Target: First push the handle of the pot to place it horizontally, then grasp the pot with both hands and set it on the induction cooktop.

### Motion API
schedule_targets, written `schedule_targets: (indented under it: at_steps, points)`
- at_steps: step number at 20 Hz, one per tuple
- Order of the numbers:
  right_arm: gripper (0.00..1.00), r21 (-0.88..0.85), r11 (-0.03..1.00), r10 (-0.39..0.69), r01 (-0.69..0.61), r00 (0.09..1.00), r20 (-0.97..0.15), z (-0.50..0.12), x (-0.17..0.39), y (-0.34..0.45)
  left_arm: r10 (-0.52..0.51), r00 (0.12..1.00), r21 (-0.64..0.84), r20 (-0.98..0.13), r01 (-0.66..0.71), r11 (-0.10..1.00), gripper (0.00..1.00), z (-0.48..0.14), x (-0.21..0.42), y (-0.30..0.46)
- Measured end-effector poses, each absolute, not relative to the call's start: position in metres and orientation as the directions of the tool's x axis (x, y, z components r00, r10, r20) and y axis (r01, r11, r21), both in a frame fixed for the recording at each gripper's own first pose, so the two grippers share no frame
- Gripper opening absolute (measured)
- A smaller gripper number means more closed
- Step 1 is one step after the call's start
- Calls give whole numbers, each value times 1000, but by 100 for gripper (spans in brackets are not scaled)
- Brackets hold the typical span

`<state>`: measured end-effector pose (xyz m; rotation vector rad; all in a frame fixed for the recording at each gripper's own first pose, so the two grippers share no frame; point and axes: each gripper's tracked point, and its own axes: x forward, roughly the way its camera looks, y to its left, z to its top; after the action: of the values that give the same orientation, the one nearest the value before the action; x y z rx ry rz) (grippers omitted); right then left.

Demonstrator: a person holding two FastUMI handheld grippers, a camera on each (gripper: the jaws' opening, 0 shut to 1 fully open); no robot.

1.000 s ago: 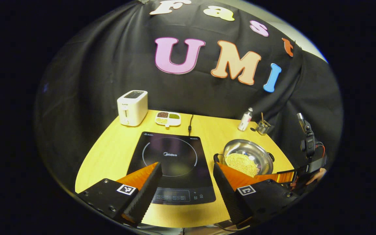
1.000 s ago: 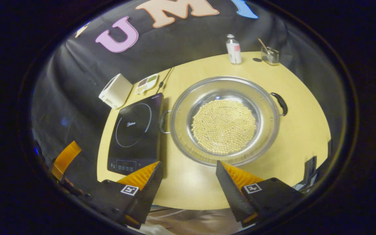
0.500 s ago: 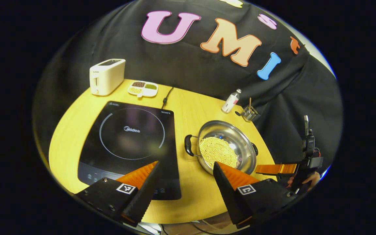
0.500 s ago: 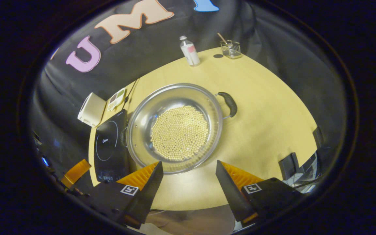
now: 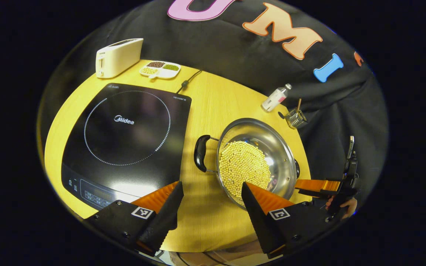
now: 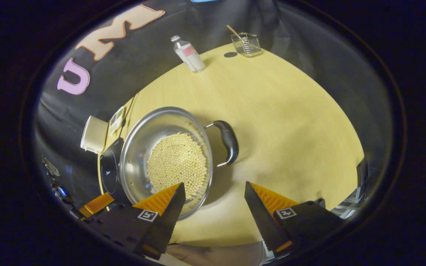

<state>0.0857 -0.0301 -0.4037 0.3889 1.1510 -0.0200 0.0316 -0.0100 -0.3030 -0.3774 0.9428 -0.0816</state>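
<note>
A shiny round steel pot point(image 5: 257, 159) holding pale yellow beans, with black loop handles, sits on the yellow wooden table point(image 5: 216, 99) just right of the flat black induction cooktop point(image 5: 124, 136). The left gripper point(image 5: 209, 201) and right gripper point(image 6: 213, 201) hover above it, jaws released and empty.

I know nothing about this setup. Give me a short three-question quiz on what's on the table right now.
1. True or false: the pot already sits on the cooktop.
2. What fills the pot? A) water B) small pale beans C) rice noodles
3. Fill in: both the left gripper and the right gripper are ____ and hold nothing.

Key: 1 false, it stands on the table beside the cooktop; 2 B; 3 open.
</note>
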Motion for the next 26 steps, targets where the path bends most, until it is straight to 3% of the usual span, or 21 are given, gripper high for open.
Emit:
schedule_targets:
  at_steps: [10, 18, 19, 20, 21, 23, 24, 25, 26]
  points:
    - [98, 393, 900, 333, 187, 284, -899, -444, 130, -44, -185, 466, -296, -865, -177, 939, 97, -344, 65, -13]
    - [100, 457, 888, 440, 59, 180, -880, -456, 153, -29, -199, 414, -275, -888, -134, 952, 97, -349, 97, -13]
    - [87, 459, 887, 446, 44, 170, -879, -456, 155, -27, -202, 408, -272, -890, -120, 955, 97, -350, 102, -13]
    - [100, 462, 886, 452, 31, 162, -877, -457, 157, -25, -210, 401, -270, -892, -100, 958, 97, -351, 107, -14]
    - [97, 467, 884, 459, 17, 156, -874, -459, 161, -23, -216, 387, -268, -896, -84, 960, 97, -354, 110, -15]
    - [74, 479, 878, 472, 13, 144, -870, -464, 165, -18, -234, 351, -268, -907, -51, 962, 100, -357, 112, -17]
    - [83, 489, 872, 483, 14, 128, -866, -465, 162, -17, -241, 339, -269, -909, -38, 962, 94, -359, 115, -17]
    - [73, 498, 867, 493, 14, 116, -862, -466, 162, -15, -247, 327, -272, -912, -31, 962, 93, -361, 117, -18]
    - [73, 510, 860, 506, 16, 109, -856, -467, 161, -12, -248, 306, -268, -919, -25, 963, 92, -362, 118, -18]
